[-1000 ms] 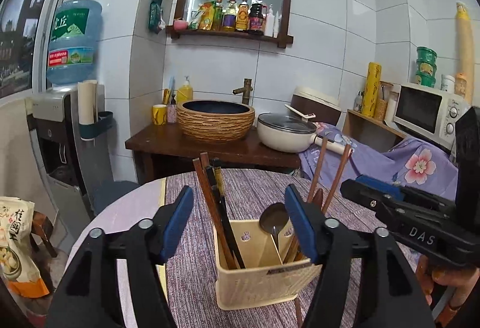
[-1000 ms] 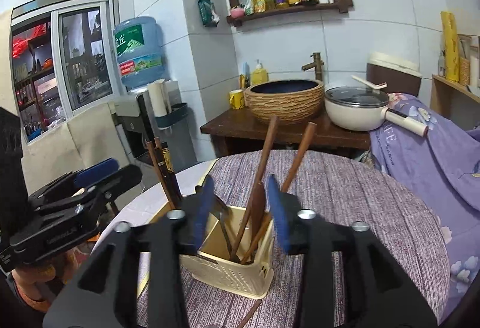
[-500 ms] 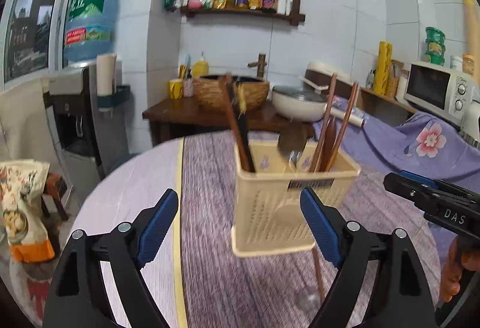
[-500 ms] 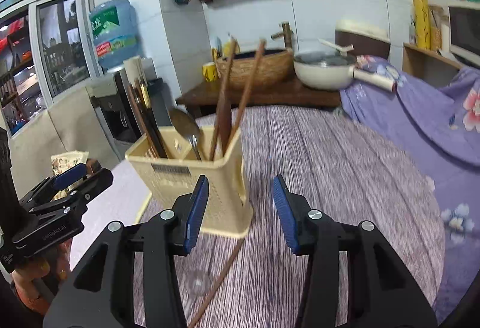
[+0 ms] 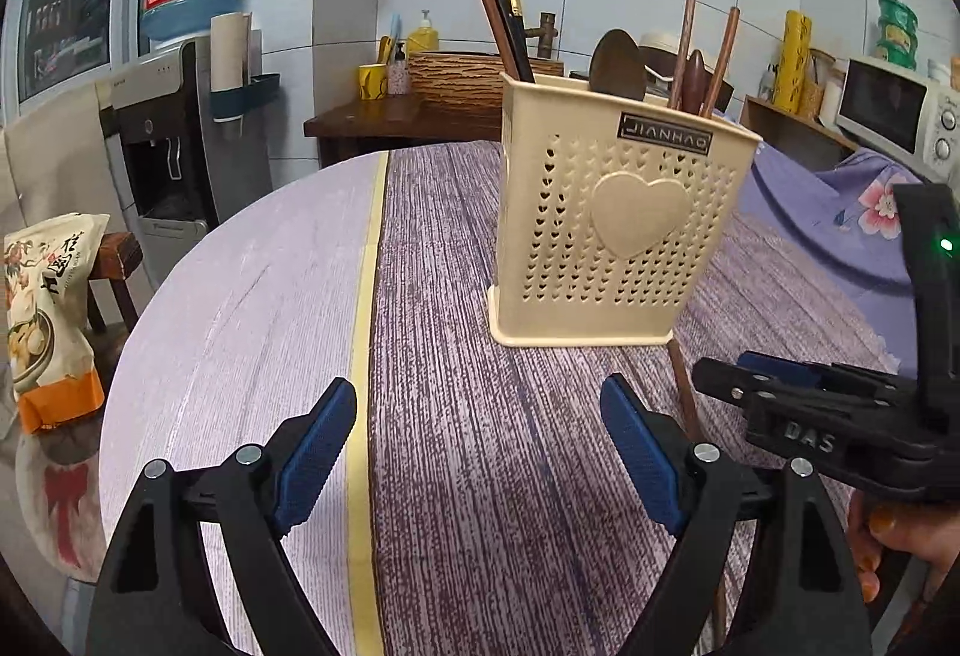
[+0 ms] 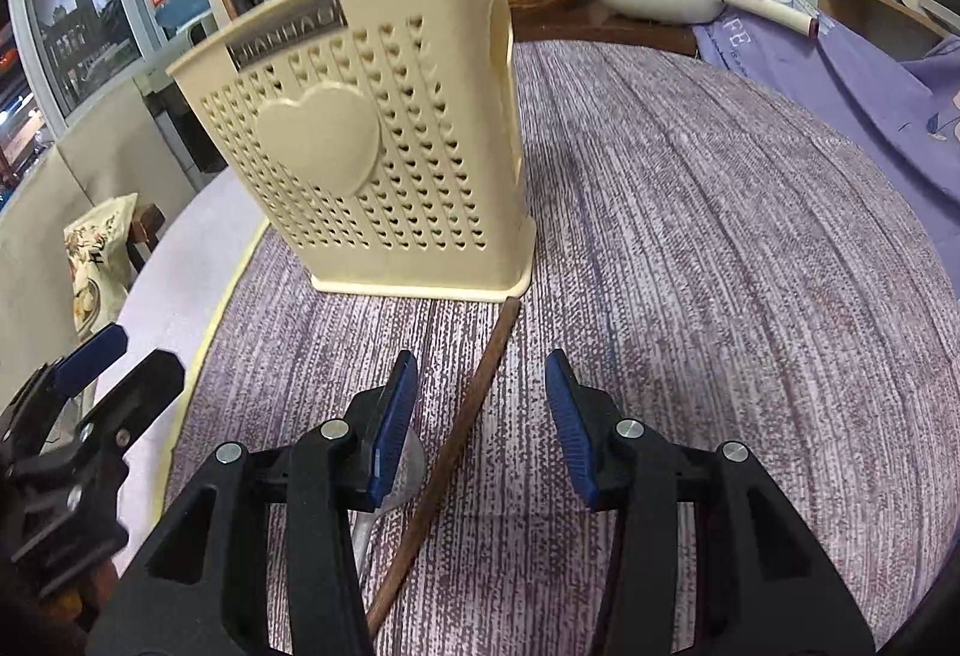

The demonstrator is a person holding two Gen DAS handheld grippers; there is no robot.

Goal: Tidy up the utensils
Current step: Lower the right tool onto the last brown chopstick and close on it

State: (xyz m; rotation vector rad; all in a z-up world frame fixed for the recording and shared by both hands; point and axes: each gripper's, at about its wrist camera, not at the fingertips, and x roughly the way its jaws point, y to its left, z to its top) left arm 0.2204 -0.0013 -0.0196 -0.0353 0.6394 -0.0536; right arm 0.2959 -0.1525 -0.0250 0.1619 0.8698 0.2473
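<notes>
Right gripper (image 6: 480, 416) hangs low over the striped purple tablecloth (image 6: 720, 266), jaws part-spread and empty — a brown wooden utensil handle (image 6: 462, 434) lies on the cloth between the blue pads, untouched by either. Its far tip sits just at the near right corner of the cream utensil caddy (image 6: 372, 134); what the near end is I cannot tell. A clear or silvery spoon-like piece (image 6: 396, 482) sits at the left pad, mostly hidden. Left gripper (image 5: 480, 452) is spread wide with nothing between its pads, over bare cloth to the near left of the caddy (image 5: 618, 212). The caddy stands upright mid-table and already holds dark chopsticks (image 5: 504, 14) in its left part and wooden spoons and sticks (image 5: 690, 56) on the right.

Step in hand, as I read it: grab the loose handle and drop it into the caddy.

Risks:
- thin round handle flat on cloth — pads may close above it or roll it aside.
- the half-hidden spoon piece could get pinched along with it.
- handle tip is against the caddy base, so a drag forward could shove or tip the light caddy.
- grippers are near each other; a clash is possible.
</notes>
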